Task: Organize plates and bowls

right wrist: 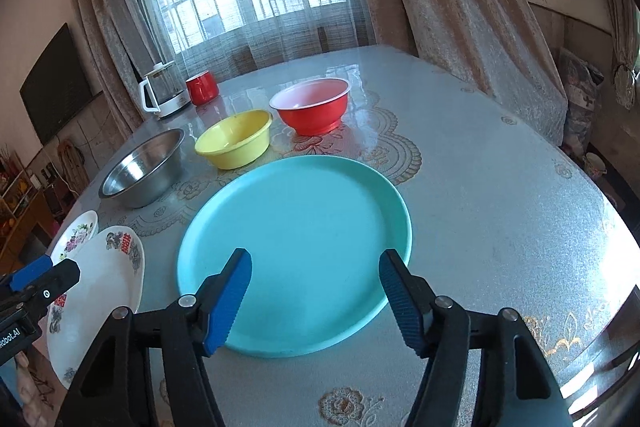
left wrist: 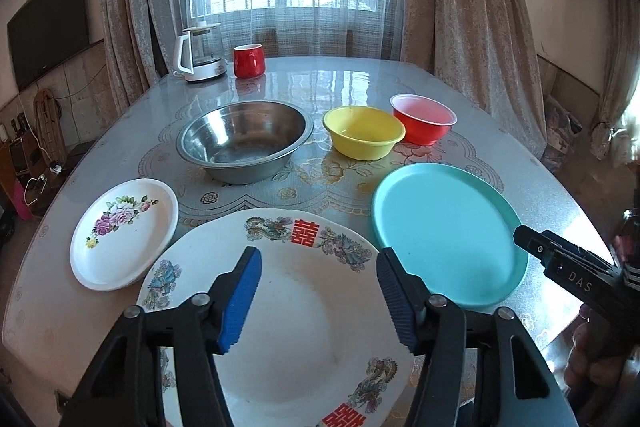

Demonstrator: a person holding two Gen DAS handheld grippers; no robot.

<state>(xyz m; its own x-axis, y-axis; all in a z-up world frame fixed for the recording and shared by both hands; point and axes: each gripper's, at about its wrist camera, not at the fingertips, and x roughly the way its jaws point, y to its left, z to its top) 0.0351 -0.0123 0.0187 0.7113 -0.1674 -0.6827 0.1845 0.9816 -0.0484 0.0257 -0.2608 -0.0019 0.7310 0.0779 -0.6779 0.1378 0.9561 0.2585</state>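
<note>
A: State the layout, largest item first.

B: The table [right wrist: 500,211] carries everything, under a glossy patterned cover. The largest dish is the white plate with red characters [left wrist: 304,311], at the near edge. To its right lies the teal plate [right wrist: 296,251], flat and apart from it. The steel bowl [left wrist: 244,139] stands behind the white plate, toward the middle of the table. To the right of that come the yellow bowl [left wrist: 363,131] and the red bowl [left wrist: 423,118], just beside each other; whether they touch cannot be told. The small floral plate [left wrist: 122,231] lies left of the white plate, rims very near. At the far edge stand a kettle [left wrist: 200,53] and a red mug [left wrist: 249,60].

A: State of each hand-held gripper?

B: The left hand-held gripper [left wrist: 318,291] hangs above the white plate, jaws partly apart, nothing between the blue pads. The right hand-held gripper [right wrist: 316,297] hangs above the near half of the teal plate, jaws likewise partly apart and empty. Neither one touches a dish.

A: Stacking status?

B: Every plate and bowl lies singly; none is nested.
</note>
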